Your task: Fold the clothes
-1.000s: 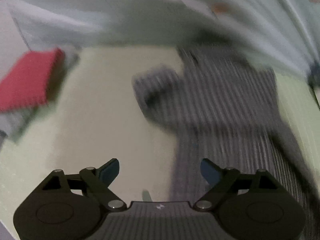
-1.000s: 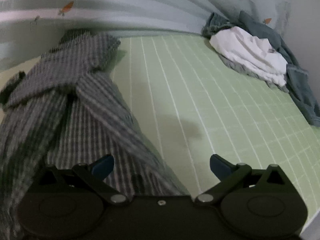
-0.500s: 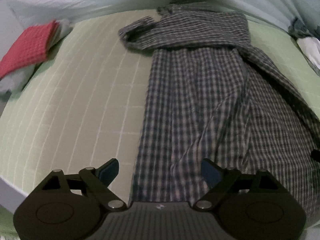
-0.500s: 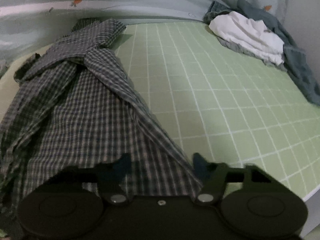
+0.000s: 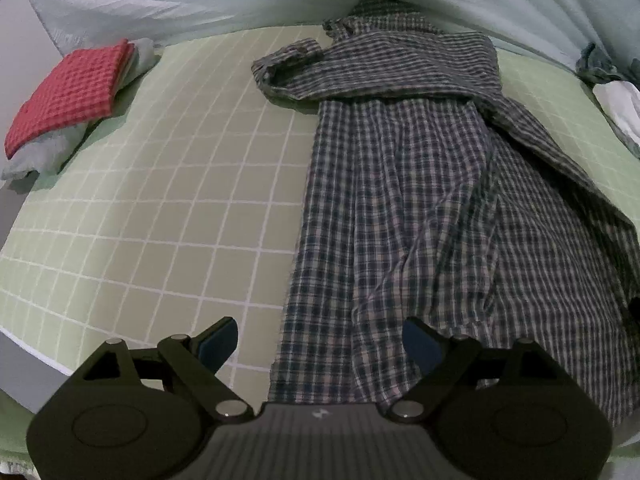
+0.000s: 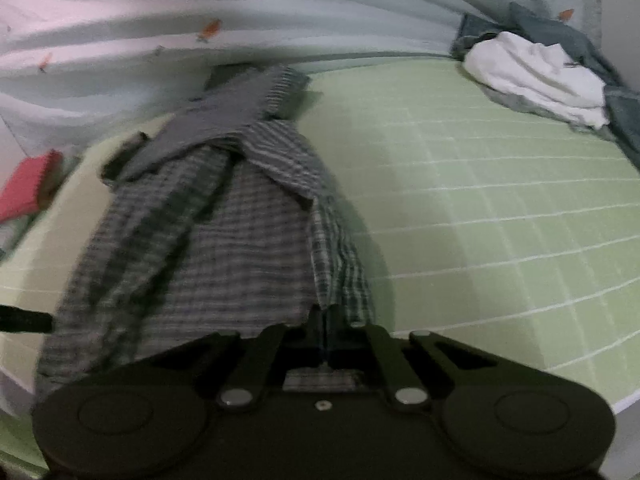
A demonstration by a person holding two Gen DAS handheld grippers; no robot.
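On the green checked bed sheet (image 5: 168, 184), the right tool (image 6: 325, 334) pinches the plaid shirt (image 5: 420, 200) hem while the left tool (image 5: 320, 346) hovers spread, so gripping the other corner seems next.

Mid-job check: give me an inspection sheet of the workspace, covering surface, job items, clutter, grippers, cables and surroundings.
Surface: green gridded sheet, mostly bare on both sides of the shirt.
Job's things: checked shirt lying lengthwise, sleeves folded across the top, wrinkled.
Clutter: red folded cloth on a grey one at far left; white garment on blue-grey clothes at far right.
Grippers: left gripper open over the shirt's near left edge; right gripper shut on the shirt's near right edge.
Cables: nothing seen.
Surroundings: pale quilt bunched along the far side.
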